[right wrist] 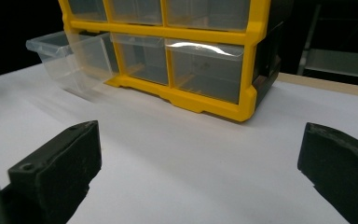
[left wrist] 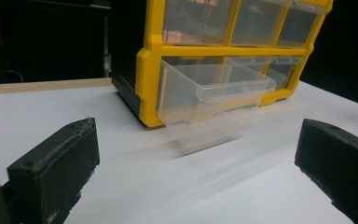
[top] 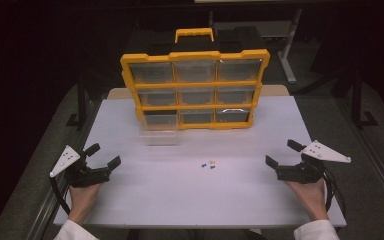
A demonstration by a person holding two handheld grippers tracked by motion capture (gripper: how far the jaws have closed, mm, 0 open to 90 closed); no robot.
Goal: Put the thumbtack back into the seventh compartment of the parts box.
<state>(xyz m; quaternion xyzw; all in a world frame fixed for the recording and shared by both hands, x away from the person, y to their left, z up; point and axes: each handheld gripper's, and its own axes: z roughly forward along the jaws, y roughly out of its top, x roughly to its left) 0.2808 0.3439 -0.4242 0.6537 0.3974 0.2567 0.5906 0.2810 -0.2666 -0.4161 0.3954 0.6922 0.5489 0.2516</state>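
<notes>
Two grippers, left and right, we rest with jaws released, flanking pins near the pulled-out drawer.

Two black blocky jaws of the left gripper rise from the bottom corners with a wide stretch of white tabletop bare between them, gripping nothing. Beyond them stands a yellow-framed, black-backed plastic organiser cabinet of clear drawers, upright on the table. Its bottom drawer nearest this side, a clear plastic bin with a flat front lip, is pulled well out of its slot, its front end hanging forward over the table and tilted slightly down.
</notes>
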